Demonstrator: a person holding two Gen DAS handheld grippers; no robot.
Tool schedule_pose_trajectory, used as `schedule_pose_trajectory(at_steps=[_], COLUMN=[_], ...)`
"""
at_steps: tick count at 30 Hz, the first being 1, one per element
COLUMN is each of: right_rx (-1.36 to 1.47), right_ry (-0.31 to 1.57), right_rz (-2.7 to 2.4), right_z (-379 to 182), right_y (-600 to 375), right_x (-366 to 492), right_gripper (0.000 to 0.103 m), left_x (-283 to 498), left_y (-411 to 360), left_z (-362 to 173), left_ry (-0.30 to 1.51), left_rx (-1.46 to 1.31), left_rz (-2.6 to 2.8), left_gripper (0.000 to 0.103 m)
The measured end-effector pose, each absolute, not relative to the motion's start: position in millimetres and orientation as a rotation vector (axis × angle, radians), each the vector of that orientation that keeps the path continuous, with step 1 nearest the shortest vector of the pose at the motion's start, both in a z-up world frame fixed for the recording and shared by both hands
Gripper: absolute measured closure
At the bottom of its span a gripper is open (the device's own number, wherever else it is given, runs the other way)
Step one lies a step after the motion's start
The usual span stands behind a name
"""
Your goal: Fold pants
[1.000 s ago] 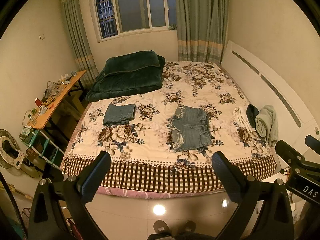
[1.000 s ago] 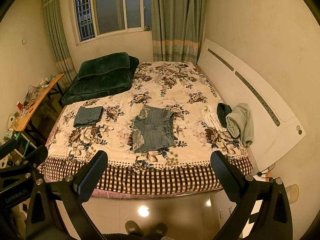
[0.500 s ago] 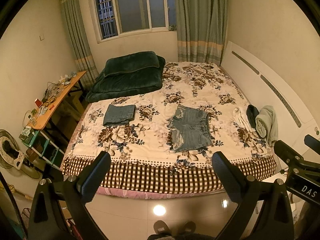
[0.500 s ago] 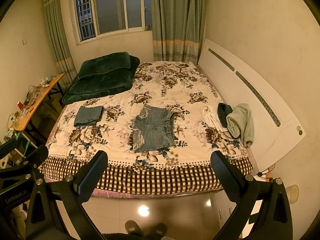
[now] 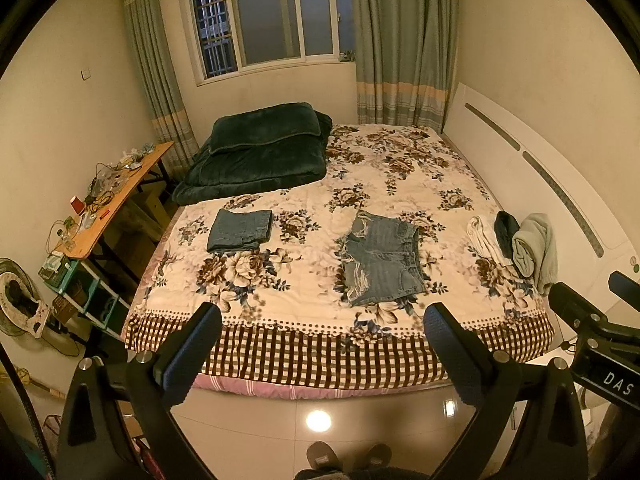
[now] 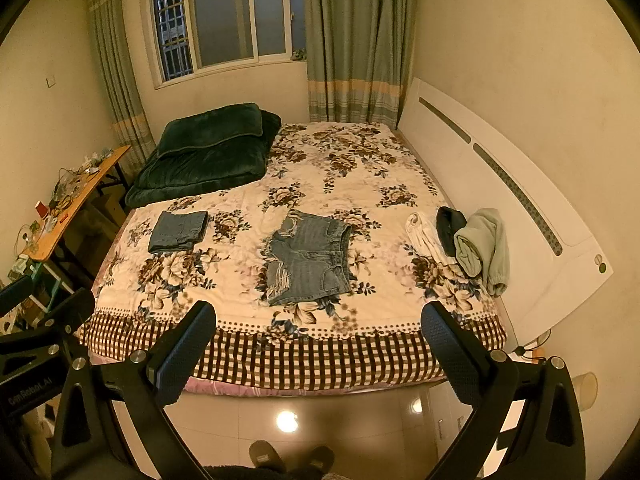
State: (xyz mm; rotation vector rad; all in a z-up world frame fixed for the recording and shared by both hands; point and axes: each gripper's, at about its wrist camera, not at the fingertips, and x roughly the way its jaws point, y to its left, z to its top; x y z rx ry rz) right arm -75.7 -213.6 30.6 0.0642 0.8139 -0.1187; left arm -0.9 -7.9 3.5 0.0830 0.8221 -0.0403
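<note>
Denim: 1 flat shorts [image 5: 380, 262], 1 folded pair [image 5: 240, 235], 3 rolled garments [image 5: 516, 242].

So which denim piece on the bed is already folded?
The small denim piece at the left, a neat rectangle. The frayed shorts in the middle still lie spread flat.

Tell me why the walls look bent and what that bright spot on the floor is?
Left wrist view: fisheye lens bows the headboard and darkens corners; the floor spot is a lamp's glare on glossy tile. Right wrist view: same bending, same glare, warm yellowish light.
</note>
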Motion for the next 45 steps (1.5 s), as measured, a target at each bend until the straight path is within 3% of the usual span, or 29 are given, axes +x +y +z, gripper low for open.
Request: schedule_pose_trajectory(at_steps=[33,40,45], right_rx=[0.132,0.218,0.261], right_ry=[0.773,0.755,0.828], right_rz=[-0.073,-0.075,-0.090], right_z=[25,-20,-76], right_y=[-226,-251,-272], right_x=[-54,8,96], right_gripper=[0.000,0.000,0.000], left_x=[32,112,213], left_y=[-33,-43,-59], left_z=[7,-38,-94], left_ry=[0.762,0.773,0.869], left_rx=[0.047,0.068,0.086], left_rz=[0.030,0.069,0.034], left_gripper=[0.000,0.000,0.000])
